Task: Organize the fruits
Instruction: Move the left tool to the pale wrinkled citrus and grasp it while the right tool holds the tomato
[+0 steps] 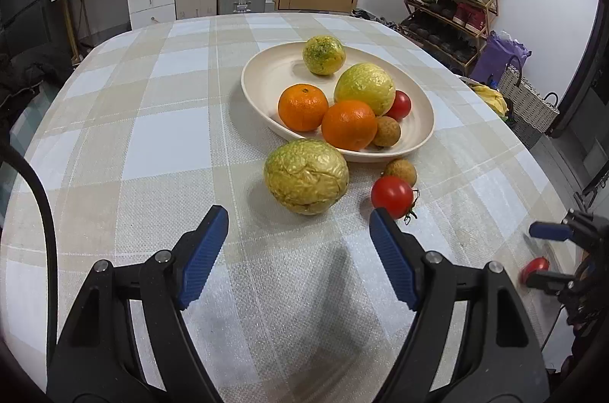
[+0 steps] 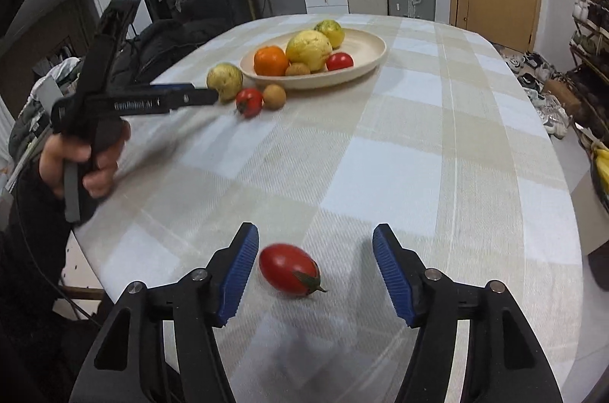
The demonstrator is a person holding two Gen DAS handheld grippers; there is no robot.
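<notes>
My left gripper [image 1: 298,231] stands wide over the checked tablecloth [image 1: 152,136], nothing between its blue pads. My hand [image 2: 82,163] wraps its handle, seen from the right wrist.

I take the cream bowl [image 1: 266,75] as my landmark. Just in front of its near rim, almost touching, sits a wrinkled yellow-green fruit [image 1: 306,176]. To the right of that fruit, near the rim, lie a small brown fruit [image 1: 400,171] and a round tomato [image 1: 392,196] with its stem, the two close together.

Inside the bowl, from left to right: an orange [image 1: 302,107], a second orange [image 1: 349,124] in front, a speckled yellow fruit [image 1: 323,54] at the back, a large yellow-green fruit [image 1: 364,88], a small brown one [image 1: 386,131] and a tomato [image 1: 399,104].

Well apart from the bowl, near the table's edge, an oval tomato [image 2: 288,269] lies on the cloth between the spread pads of my right gripper [image 2: 316,268], nearer the left pad; neither pad presses on it.
</notes>
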